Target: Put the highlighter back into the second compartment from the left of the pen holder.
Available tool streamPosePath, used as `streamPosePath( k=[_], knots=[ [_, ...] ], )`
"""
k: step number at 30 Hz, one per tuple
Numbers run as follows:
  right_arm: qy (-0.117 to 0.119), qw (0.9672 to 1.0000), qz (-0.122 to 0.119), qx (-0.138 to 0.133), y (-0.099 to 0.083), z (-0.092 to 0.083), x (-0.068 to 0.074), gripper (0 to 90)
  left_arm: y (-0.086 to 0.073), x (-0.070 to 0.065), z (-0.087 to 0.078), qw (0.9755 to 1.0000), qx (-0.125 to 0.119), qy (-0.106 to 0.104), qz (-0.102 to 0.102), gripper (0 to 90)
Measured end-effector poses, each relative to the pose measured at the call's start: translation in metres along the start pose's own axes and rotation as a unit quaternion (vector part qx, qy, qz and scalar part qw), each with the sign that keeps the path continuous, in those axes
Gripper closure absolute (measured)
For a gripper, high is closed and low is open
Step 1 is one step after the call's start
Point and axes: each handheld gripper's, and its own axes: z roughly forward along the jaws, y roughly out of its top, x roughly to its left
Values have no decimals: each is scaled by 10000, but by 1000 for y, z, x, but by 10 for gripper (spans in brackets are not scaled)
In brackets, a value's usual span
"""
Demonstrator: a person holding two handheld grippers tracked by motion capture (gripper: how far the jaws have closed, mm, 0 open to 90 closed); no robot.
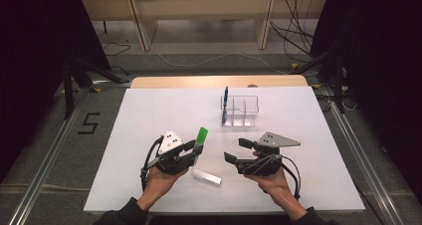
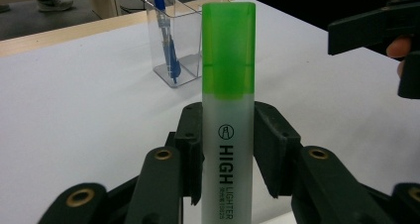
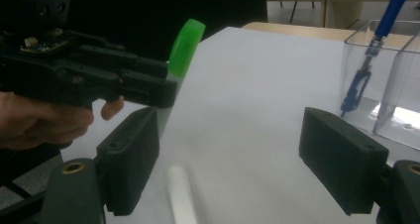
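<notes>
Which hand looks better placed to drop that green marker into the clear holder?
Probably the left: its tool already clamps the green highlighter, cap toward the clear holder. The right tool is open and holds nothing.

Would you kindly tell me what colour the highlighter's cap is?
Bright green cap on a frosted white highlighter barrel; clearest in the left gripper view.

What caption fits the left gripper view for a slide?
Left gripper clamps a green-capped highlighter, with a clear organizer holding a blue pen behind.
</notes>
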Motion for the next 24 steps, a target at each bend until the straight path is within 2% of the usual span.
streamPosePath(
  k=[10, 13, 18, 24],
  knots=[
    [111, 9999, 74, -89, 10, 16, 6, 288, -4, -11, 1, 10000, -48, -10, 59, 659],
    [189, 9996, 162, -112, 13, 21, 9, 306, -5, -14, 2, 9999, -83, -23, 72, 660],
    [241, 9996, 108, -137, 17, 29, 13, 348, -6, -18, 2, 9998, -147, -20, 98, 659],
    [347, 9991, 228, -111, 19, 38, 16, 402, -5, -21, 1, 9997, -234, -36, 101, 660]
  ],
)
